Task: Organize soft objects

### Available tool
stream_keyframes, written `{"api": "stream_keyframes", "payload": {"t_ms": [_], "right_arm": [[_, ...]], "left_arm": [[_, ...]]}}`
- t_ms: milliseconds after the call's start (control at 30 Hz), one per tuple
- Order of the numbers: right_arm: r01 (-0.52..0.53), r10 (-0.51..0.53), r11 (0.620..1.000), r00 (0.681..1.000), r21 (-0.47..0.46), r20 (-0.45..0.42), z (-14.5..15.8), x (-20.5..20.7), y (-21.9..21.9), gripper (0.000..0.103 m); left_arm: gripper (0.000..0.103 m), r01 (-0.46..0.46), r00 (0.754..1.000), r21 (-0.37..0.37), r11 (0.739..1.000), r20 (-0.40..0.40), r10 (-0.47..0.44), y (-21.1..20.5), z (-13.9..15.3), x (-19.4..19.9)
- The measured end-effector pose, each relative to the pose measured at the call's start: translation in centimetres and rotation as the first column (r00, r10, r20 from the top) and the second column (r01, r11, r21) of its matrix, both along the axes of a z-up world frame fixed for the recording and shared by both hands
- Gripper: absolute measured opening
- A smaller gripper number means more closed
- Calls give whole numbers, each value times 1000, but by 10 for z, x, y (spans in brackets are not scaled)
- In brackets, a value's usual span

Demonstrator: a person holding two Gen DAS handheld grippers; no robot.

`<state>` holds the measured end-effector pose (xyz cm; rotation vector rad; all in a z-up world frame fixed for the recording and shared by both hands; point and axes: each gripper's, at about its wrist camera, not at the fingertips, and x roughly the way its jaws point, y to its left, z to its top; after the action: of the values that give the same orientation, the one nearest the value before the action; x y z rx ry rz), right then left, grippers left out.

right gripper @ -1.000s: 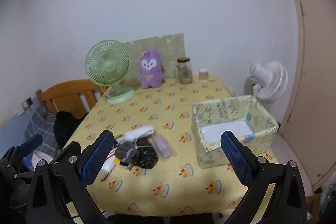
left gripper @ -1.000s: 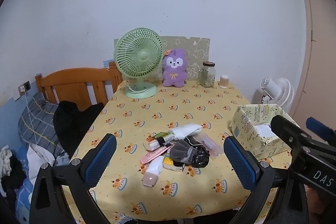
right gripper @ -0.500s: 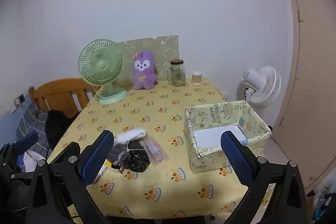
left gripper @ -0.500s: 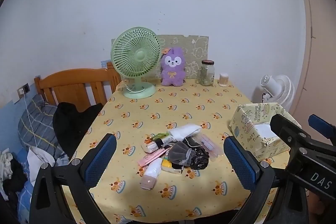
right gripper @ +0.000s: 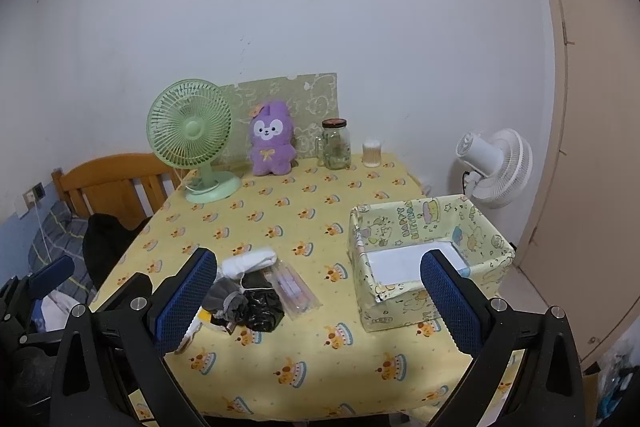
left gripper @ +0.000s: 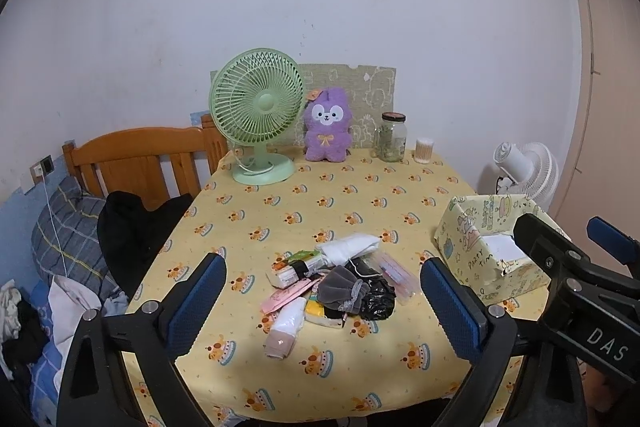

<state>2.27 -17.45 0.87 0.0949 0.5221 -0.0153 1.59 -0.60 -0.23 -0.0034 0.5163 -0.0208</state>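
Two claws are up at the near edge of the desk (left gripper: pixel 360 195), and neither holds anything. Your left claw (left gripper: pixel 322 301) stands wide but its jaws are closing slightly, on nothing; the pile of soft objects (left gripper: pixel 340 279) lies beyond its tips, untouched. Your right claw (right gripper: pixel 318 301) is spread wide and empty, aimed between the pile and the box.

Location of the work: the pile sits on the near middle of the desk. It comprises a white rolled cloth (left gripper: pixel 349 245), a grey drawstring pouch (left gripper: pixel 342 289), a crumpled black bag (left gripper: pixel 376 301), a clear packet (left gripper: pixel 394 273), a pink sachet (left gripper: pixel 286 297) and a white-and-pink sock (left gripper: pixel 286 325), overlapping one another. The patterned box (right gripper: pixel 430 257) stands open to the right of the pile, apart from it, with only a white sheet showing inside.

Assessment: sorting has not started; you are at the approach step. The next move calls for lowering one claw onto a single item at the pile's edge, the sock or the white roll being the most exposed, and gripping it alone. Overlapping pieces may drag along.

Fan (left gripper: pixel 256 111), plush toy (left gripper: pixel 328 125) and jar (left gripper: pixel 392 137) at the far edge are out of the working path.
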Motion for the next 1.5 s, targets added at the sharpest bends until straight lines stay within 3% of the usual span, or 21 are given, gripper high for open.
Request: {"api": "stream_keyframes", "payload": {"t_ms": [833, 1333, 1500], "right_arm": [[-16, 15, 1000, 1000, -12, -9, -5, 3, 6, 103], [-7, 5, 999, 1000, -52, -23, -15, 19, 13, 103], [-20, 19, 998, 999, -63, -26, -22, 27, 17, 103]], "left_arm": [[97, -18, 1000, 4, 1000, -10, 18, 1, -4, 1], [97, 13, 1000, 28, 1000, 13, -13, -2, -16, 14], [97, 38, 999, 20, 999, -15, -37, -3, -24, 23]]}}
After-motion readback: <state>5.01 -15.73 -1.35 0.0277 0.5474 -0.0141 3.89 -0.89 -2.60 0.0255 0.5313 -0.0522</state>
